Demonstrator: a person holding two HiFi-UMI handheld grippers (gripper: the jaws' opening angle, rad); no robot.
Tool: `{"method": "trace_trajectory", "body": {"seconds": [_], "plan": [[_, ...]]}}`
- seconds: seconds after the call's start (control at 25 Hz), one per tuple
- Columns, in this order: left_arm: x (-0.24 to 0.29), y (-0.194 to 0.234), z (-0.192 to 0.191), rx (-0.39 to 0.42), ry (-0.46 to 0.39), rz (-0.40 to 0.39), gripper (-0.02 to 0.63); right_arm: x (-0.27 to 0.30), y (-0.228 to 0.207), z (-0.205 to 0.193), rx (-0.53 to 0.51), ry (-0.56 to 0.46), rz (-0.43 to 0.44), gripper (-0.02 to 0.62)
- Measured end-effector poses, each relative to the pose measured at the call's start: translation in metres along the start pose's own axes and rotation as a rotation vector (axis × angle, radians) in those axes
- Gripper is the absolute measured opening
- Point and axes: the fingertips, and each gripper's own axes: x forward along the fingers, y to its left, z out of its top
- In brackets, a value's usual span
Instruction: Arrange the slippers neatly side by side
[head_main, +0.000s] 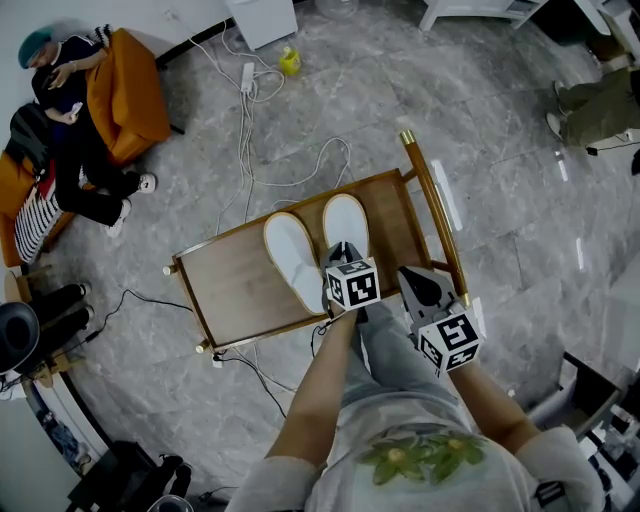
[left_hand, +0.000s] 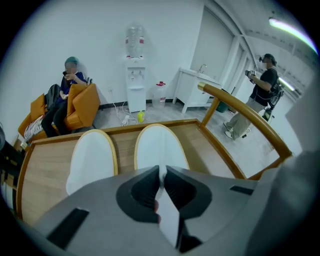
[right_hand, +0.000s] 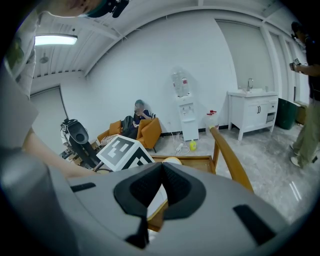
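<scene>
**A:** White slippers, both of them. Where do they lie?

**B:** On the wooden cart (head_main: 235, 285), side by side with the toes pointing away from the person. The handle-side slipper (head_main: 346, 222) runs nearly straight along the board. The second slipper (head_main: 293, 258) lies just beside it and slants a little, so a strip of wood shows between the toes.

**A:** And the left gripper (head_main: 343, 250)?

**B:** It sits at the heel end of the handle-side slipper. In the left gripper view its jaws are drawn almost together on a thin white edge of that slipper (left_hand: 156, 150), pinching it. The second slipper (left_hand: 90, 160) lies untouched to one side.

**A:** How is the arm held?

**B:** The left forearm (head_main: 315, 390) is bare and reaches forward from the body, slanting inward, so the gripper ends up over the near edge of the board. Its marker cube faces up at the head camera.

**A:** The right gripper (head_main: 410, 272)?

**B:** It hangs just beside the left one, over the near corner of the cart below the curved handle bar (head_main: 430, 200), clear of both slippers. In the right gripper view its jaws (right_hand: 162, 170) are pressed together with nothing between them. The right forearm (head_main: 480, 400) comes in from the person's right side, angled toward the middle.
</scene>
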Motion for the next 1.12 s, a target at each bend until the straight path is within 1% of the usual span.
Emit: {"method": "trace_trajectory", "body": {"seconds": [0.12,0.32,0.6,0.88,1.0,1.12], "plan": [[-0.002,0.010,0.003,-0.068,-0.011,0.020,0.037,0.000,0.002,0.000,-0.003,0.004,0.007,0.006],[-0.004,0.028,0.004,-0.158,-0.019,0.046,0.037,0.002,0.007,0.000,-0.009,0.008,0.019,0.006],[0.002,0.042,-0.005,-0.255,-0.023,0.036,0.037,0.005,0.010,-0.002,-0.013,0.014,0.025,0.006],[0.001,0.038,-0.006,-0.262,-0.033,-0.002,0.044,0.004,0.014,-0.005,-0.016,0.013,0.027,0.006],[0.000,0.037,-0.003,-0.241,-0.049,-0.026,0.083,0.005,0.017,-0.005,-0.020,0.013,0.029,0.006],[-0.004,0.034,0.002,-0.230,-0.059,-0.054,0.137,0.005,0.020,-0.002,-0.028,0.008,0.033,0.006]]}}
